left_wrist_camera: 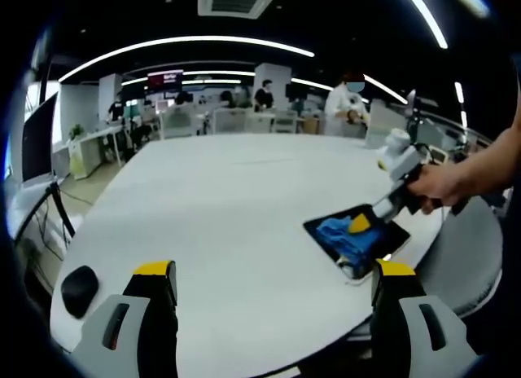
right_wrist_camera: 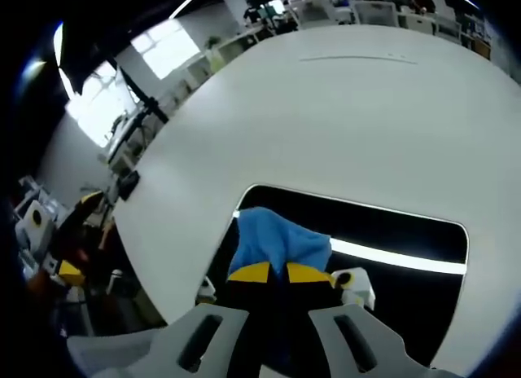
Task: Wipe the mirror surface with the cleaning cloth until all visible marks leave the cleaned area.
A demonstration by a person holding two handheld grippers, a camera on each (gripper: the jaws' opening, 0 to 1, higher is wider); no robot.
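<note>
Right gripper (right_wrist_camera: 271, 274): I am pinching the crumpled blue cleaning cloth (right_wrist_camera: 277, 238) between its yellow-tipped jaws, pressing it onto the dark rectangular mirror (right_wrist_camera: 407, 231).
Left gripper (left_wrist_camera: 273, 284): I am holding it spread and empty above the round white table (left_wrist_camera: 228, 207).
Mirror position: lying flat near the table's edge.
Risk: nothing is bracing the mirror, so my wiping could be pushing it off the edge.
Hidden: the cloth is covering part of the glass; any marks are too faint to make out.
</note>
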